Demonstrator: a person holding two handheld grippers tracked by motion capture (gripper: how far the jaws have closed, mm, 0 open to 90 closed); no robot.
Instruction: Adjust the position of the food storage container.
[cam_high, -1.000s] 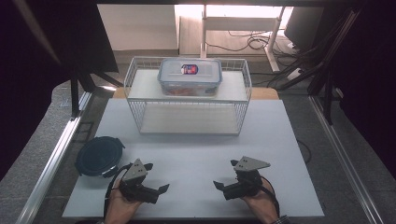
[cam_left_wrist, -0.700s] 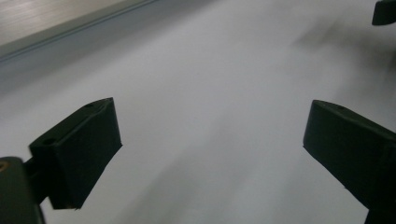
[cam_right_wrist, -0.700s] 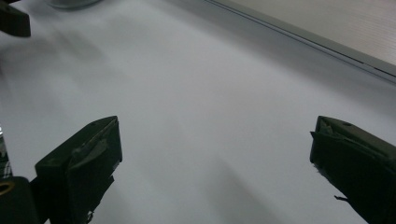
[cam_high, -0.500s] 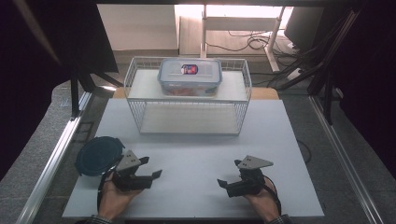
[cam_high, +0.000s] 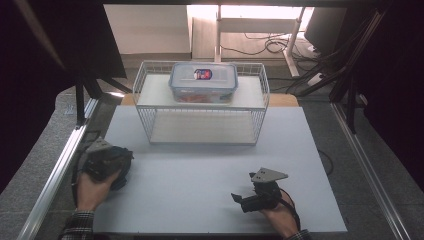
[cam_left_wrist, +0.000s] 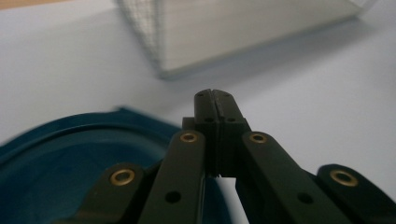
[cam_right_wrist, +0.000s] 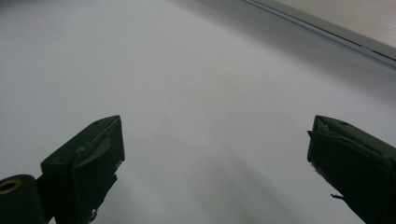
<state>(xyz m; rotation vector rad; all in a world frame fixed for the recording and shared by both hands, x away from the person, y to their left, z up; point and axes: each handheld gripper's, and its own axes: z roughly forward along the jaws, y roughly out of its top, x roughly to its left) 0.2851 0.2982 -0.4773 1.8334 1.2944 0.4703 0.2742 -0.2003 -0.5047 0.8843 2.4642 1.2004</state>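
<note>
The left hand-held gripper (cam_high: 102, 159), jaws closed on nothing, hovers over the blue lid (cam_left_wrist: 60, 158) at the tabletop's (cam_high: 200, 170) left edge; the right hand-held gripper (cam_high: 245, 200) waits open; next, I judge, the left must open to grasp the lid's rim.

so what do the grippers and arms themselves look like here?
Both are black handheld two-jaw tools. The right gripper carries a grey three-cornered plate on top, with a black cable looping by the wrist. The left gripper has black linkage arms with brass-coloured rivets, and a grey plate too. Checked sleeve cuffs show at both wrists.
</note>
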